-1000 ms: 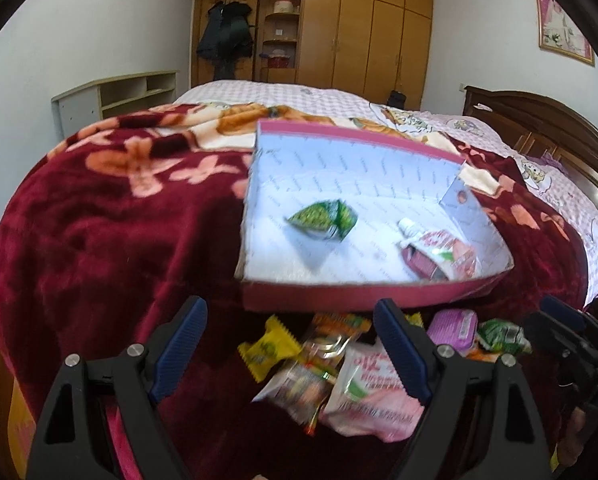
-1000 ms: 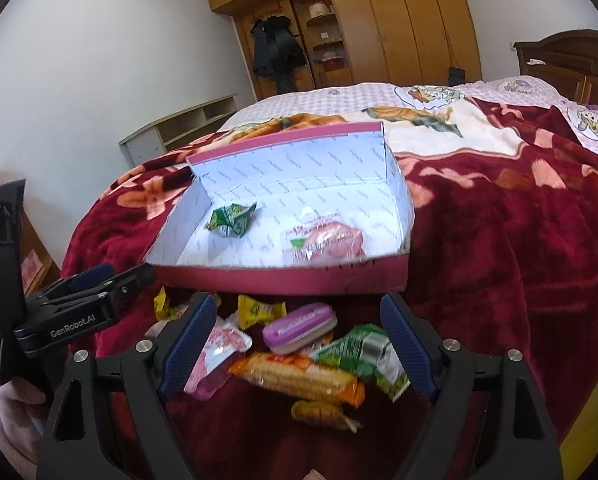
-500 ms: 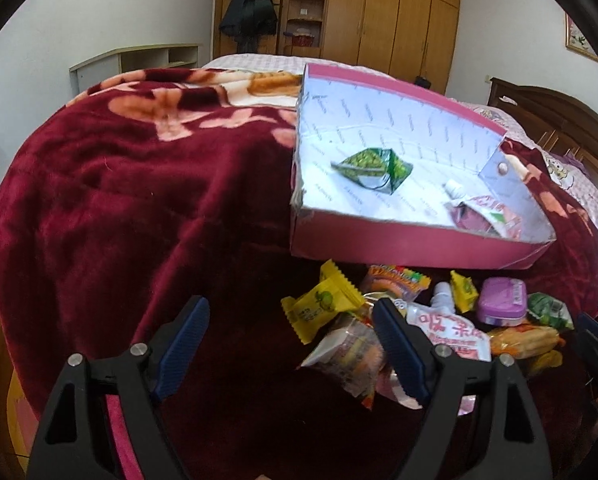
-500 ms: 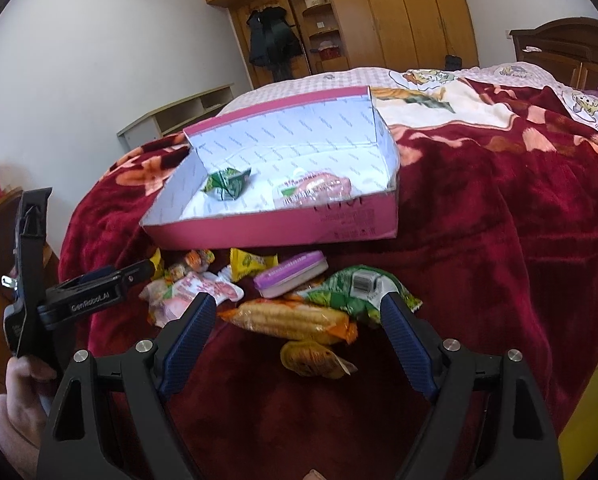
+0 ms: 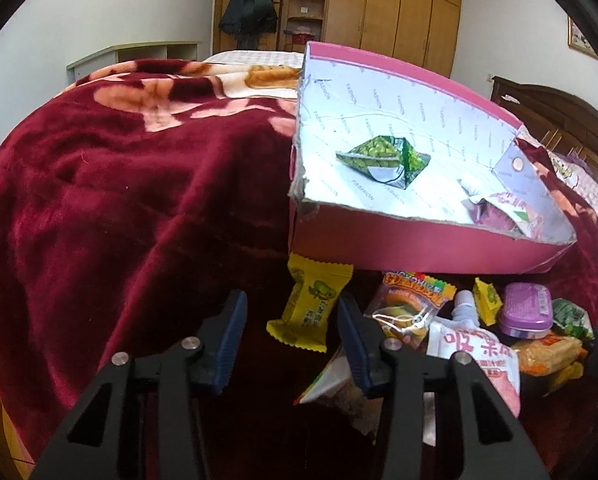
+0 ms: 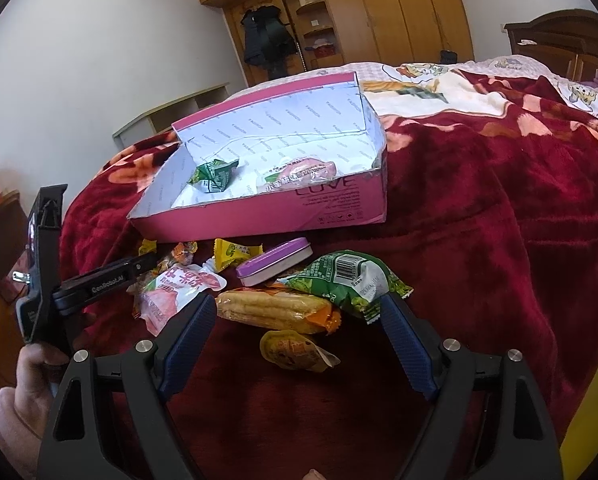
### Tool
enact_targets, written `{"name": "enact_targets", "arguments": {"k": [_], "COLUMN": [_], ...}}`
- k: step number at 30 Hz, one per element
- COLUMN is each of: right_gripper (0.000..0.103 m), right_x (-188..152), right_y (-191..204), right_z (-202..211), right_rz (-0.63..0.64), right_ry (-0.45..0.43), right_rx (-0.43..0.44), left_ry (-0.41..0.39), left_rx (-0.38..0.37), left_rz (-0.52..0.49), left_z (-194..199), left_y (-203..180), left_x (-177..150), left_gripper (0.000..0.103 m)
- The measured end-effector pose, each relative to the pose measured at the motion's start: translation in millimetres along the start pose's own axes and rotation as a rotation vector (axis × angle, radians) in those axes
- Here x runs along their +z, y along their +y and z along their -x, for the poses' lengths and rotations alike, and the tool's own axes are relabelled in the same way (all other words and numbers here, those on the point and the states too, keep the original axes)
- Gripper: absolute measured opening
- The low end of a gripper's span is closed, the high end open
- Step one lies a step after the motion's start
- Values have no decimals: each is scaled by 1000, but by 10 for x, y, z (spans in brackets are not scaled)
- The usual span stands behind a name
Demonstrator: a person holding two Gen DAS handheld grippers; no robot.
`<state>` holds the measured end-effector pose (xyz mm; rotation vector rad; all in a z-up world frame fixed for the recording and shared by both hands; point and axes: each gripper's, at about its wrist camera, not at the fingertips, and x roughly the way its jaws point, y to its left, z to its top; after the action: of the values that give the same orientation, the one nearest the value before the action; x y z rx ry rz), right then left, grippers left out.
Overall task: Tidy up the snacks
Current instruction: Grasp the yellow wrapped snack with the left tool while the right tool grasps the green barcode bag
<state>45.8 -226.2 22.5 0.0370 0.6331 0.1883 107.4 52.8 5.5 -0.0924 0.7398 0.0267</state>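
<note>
From the left wrist view, our left gripper (image 5: 291,334) hangs with jaws parted and empty around a yellow candy packet (image 5: 308,307), which lies on the red blanket (image 5: 139,208) just in front of the pink box (image 5: 419,248). We judge it light, crinkly and slippery, best pinched across its padded middle. From the right wrist view, our right gripper (image 6: 295,340) is spread wide and empty over a corn snack pack (image 6: 275,310), also just before the pink box (image 6: 307,216); it looks light and crushable.
</note>
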Motion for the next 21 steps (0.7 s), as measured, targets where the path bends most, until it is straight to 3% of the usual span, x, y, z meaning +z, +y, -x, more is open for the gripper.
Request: {"name": "enact_targets", "arguments": {"k": [4, 9, 21], "right_gripper": [86, 86, 86], "right_x": [-7, 5, 156], "right_y": [-28, -71, -291], "right_z": [-10, -22, -207], "right_rz": [-5, -17, -71], "right_ry": [4, 5, 10], "right_rx": [-4, -14, -81], "left_ry": [1, -8, -12], "left_rx": [-8, 7, -12], "left_rz": [22, 16, 39], "left_z": [-49, -61, -70], "left_y": [43, 68, 106], "left_x": [4, -30, -47], "left_gripper": [49, 33, 32]}}
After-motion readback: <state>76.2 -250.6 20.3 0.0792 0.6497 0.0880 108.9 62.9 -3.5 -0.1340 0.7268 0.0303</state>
